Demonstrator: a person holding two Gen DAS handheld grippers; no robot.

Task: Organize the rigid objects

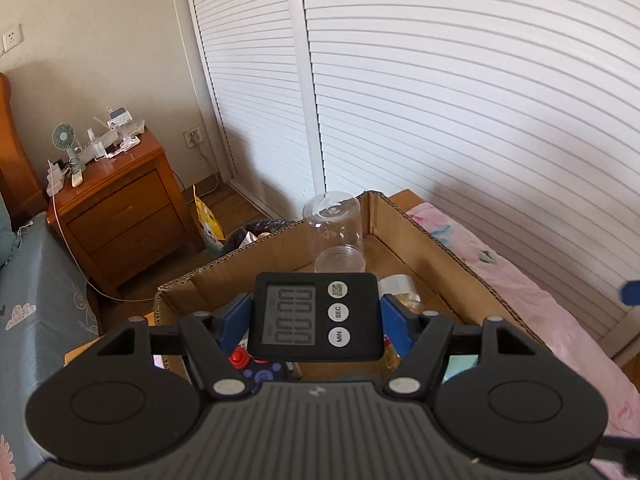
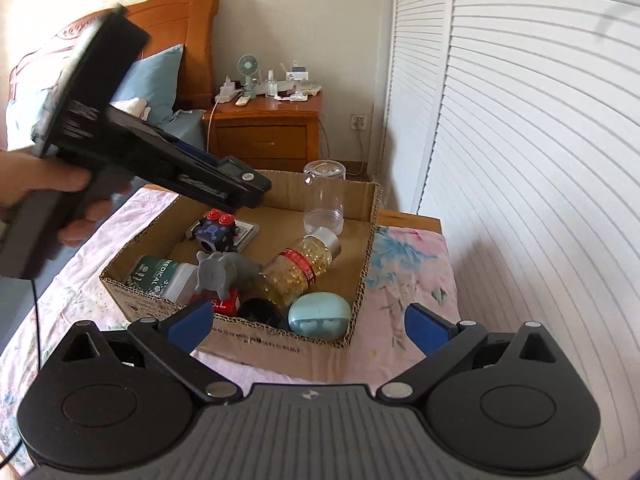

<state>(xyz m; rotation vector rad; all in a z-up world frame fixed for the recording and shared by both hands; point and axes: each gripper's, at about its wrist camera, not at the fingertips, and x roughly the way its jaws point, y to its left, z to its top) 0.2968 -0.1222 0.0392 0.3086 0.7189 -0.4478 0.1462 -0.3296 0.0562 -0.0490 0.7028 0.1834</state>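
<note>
- In the right wrist view, at the left edge of the frame, 1 hand (image 2: 60,196) is holding the left gripper (image 2: 256,190), which is reaching in from the upper left over the cardboard box (image 2: 280,340).
- 1 black digital timer (image 1: 314,316) is sitting clamped between the left gripper's (image 1: 316,320) 2 blue pads (image 1: 234,320), in the centre of the left wrist view, above the box's (image 1: 420,220) near side; it is showing 1 grey screen reading zeros and 3 round white buttons.
- The box, in the middle of the right wrist view, is lying on a pink floral cover (image 2: 412,280) and is holding 1 clear jar (image 2: 324,200) standing upside down at its far wall, 1 capsule bottle (image 2: 300,272) lying on its side, 1 fidget cube (image 2: 218,230), 1 grey knob (image 2: 218,276), 1 white medical bottle (image 2: 160,278) and 1 teal case (image 2: 320,316).
- At the bottom of that view, the right gripper (image 2: 312,324) is standing spread wide, gripping nothing, in front of the box's near wall.
</note>
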